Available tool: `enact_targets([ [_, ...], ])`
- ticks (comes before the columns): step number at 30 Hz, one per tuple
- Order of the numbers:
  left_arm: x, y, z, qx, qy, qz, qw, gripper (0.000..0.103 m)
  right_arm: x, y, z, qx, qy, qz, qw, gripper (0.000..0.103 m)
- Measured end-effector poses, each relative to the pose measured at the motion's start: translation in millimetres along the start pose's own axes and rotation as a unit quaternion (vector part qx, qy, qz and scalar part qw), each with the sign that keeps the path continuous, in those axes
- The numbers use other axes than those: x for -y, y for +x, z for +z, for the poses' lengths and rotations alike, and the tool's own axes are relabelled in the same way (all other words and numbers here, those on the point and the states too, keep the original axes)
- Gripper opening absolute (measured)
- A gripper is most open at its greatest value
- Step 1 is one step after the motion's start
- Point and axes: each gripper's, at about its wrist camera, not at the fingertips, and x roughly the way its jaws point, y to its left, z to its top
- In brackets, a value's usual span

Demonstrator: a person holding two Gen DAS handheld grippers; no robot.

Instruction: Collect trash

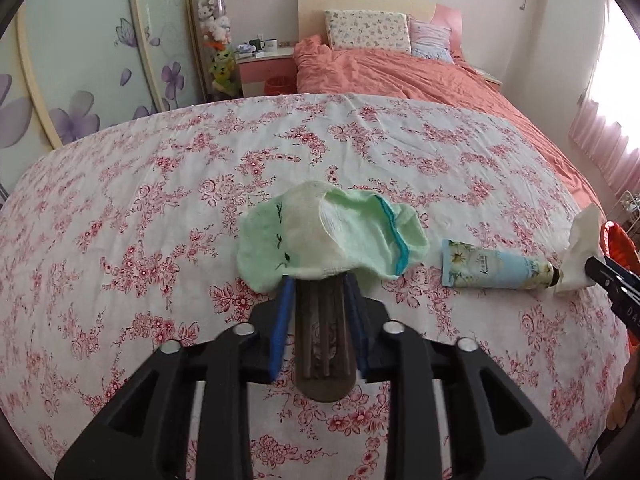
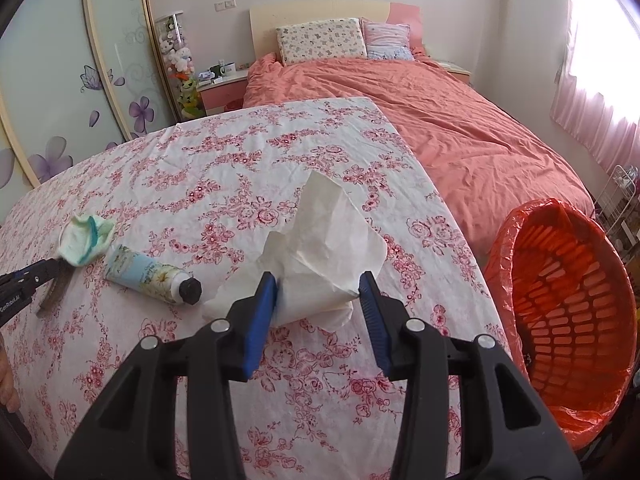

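Note:
My right gripper (image 2: 317,280) is shut on a crumpled white tissue (image 2: 320,224), which stands up between its blue pads just above the floral tablecloth (image 2: 240,152). Left of it lies a hand-cream tube (image 2: 148,276) with a black cap. My left gripper (image 1: 319,280) stands astride a brown wooden piece (image 1: 324,340) that lies on the cloth; its jaws are apart. A pale green sock (image 1: 328,236) is bunched over the far end of that piece and hides the fingertips. The tissue (image 1: 582,240) and the right gripper (image 1: 596,268) show at the right edge of the left wrist view.
An orange slatted bin (image 2: 568,320) lined with an orange bag stands off the table's right edge. Beyond the table is a bed (image 2: 460,128) with a salmon cover and pillows. A wardrobe and a nightstand are at the far left.

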Motion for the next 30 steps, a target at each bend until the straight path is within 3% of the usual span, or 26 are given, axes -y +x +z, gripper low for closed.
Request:
enact_targets([
  [1,-0.7,-0.4,-1.0,0.002,-0.001,0.005,1.0000,0.052,0.0,0.0,0.1,0.000,0.000,0.000,1.000,0.043],
  [2,-1.1,-0.4,-1.8,0.004,-0.004,0.008,1.0000,0.057,0.2,-0.1,0.1,0.000,0.000,0.000,1.000,0.043],
  [9,3.6,14.5,-5.8,-0.015,-0.002,0.020,0.9997,0.057,0.4,-0.1,0.0,0.000,0.000,0.000,1.000,0.043],
  [13,-5.3,13.9,-4.4,-0.014,-0.030,0.004,0.9994,0.057,0.7,0.0,-0.5,0.000,-0.001,0.002,1.000,0.043],
  [17,-9.9,-0.9,-1.3,0.011,-0.040,0.001,0.9991,0.069,1.7,0.8,-2.6,0.001,0.000,0.005,1.000,0.044],
  [21,-4.6,-13.7,6.1,0.039,-0.037,0.009,0.9985,0.070,2.1,1.4,-3.5,0.002,0.000,0.006,1.000,0.044],
  [24,5.4,-2.0,17.5,0.029,-0.029,0.022,0.9989,0.070,2.4,2.5,-3.6,0.002,0.001,0.007,1.000,0.044],
  [27,12.4,17.3,27.9,0.006,-0.026,0.033,0.9991,0.061,1.8,3.0,-3.6,0.003,0.000,0.008,1.000,0.045],
  [28,14.4,22.6,29.5,-0.001,-0.025,0.034,0.9991,0.053,2.0,3.4,-3.7,0.003,0.000,0.008,1.000,0.045],
  [29,15.3,28.3,30.4,-0.009,-0.024,0.036,0.9990,0.038,1.8,3.7,-4.1,0.004,-0.001,0.009,1.000,0.045],
  [30,14.6,31.6,29.8,-0.016,-0.024,0.039,0.9988,0.034,2.0,3.8,-4.4,0.005,-0.001,0.010,1.000,0.045],
])
